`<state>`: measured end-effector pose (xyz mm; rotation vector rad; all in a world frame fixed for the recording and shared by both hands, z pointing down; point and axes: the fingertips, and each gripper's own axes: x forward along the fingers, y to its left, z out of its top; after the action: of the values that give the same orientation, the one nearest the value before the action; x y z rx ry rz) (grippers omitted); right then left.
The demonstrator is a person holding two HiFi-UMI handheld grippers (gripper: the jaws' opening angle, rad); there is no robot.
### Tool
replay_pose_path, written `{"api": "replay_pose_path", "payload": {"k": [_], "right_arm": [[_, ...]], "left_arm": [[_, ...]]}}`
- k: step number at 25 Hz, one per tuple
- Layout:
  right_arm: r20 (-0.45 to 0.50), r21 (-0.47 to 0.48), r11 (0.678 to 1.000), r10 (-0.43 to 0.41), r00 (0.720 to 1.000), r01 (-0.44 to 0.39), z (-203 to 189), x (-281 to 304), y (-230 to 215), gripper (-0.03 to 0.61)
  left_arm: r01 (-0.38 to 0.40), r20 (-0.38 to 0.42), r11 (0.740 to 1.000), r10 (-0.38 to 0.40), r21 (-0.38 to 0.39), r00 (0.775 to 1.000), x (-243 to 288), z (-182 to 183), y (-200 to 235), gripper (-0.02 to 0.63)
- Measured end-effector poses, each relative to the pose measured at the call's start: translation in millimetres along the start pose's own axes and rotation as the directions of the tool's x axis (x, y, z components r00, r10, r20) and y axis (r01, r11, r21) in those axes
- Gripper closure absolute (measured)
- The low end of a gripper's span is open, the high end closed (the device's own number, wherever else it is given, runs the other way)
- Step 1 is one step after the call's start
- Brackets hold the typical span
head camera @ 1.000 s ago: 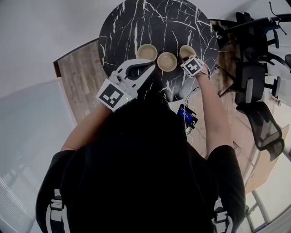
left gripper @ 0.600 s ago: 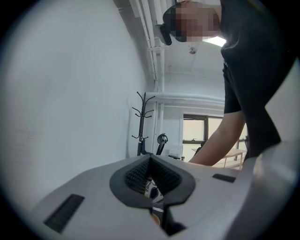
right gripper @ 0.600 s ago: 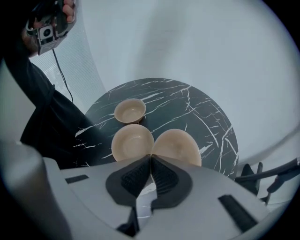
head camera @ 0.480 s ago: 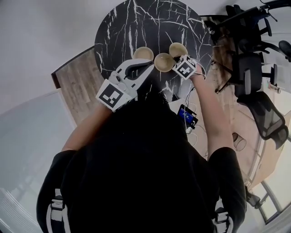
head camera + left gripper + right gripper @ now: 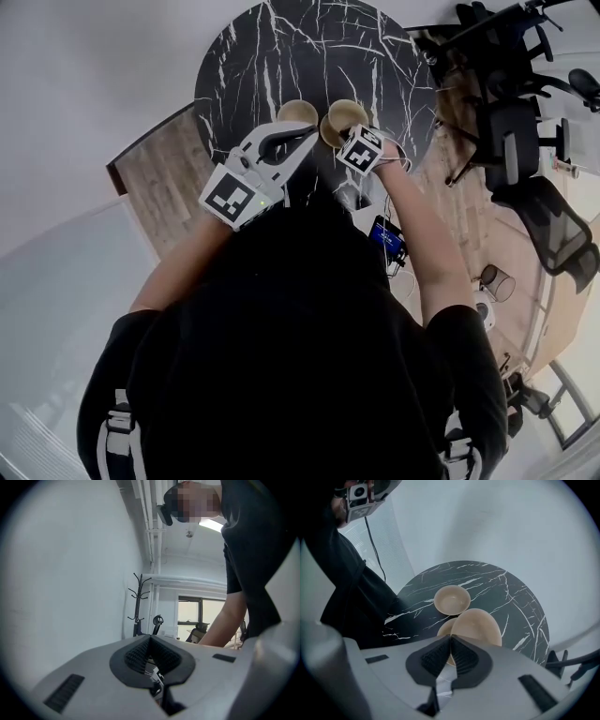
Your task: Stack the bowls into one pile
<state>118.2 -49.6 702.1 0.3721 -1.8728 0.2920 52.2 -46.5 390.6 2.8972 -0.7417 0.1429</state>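
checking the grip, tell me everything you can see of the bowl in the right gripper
The bowl is plain tan, smooth, matte, round and empty. The right gripper is shut on its near rim, holding it tilted above the black marble table, partly over a second bowl of the same kind. Whether the two touch can't be told.
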Motion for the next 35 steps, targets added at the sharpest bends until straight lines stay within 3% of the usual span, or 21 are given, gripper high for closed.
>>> {"api": "replay_pose_path", "payload": {"k": [21, 27, 35], "right_arm": [[-0.064, 0.023, 0.999, 0.034, 0.997, -0.033, -6.7, 33.3, 27.4, 0.566], [-0.053, 0.071, 0.994, 0.083, 0.995, -0.079, -7.7, 29.6, 34.7, 0.548], [0.004, 0.092, 0.992, 0.082, 0.997, -0.082, 9.9, 15.9, 31.1, 0.541]], "left_arm": [[-0.021, -0.008, 1.0, 0.021, -0.006, 1.0, -21.2, -3.5, 15.8, 0.611], [-0.017, -0.004, 1.0, 0.017, -0.002, 1.0, -24.6, -3.5, 10.8, 0.611], [-0.036, 0.005, 0.999, 0.036, -0.01, 0.999, -34.5, -2.1, 15.0, 0.611]]}}
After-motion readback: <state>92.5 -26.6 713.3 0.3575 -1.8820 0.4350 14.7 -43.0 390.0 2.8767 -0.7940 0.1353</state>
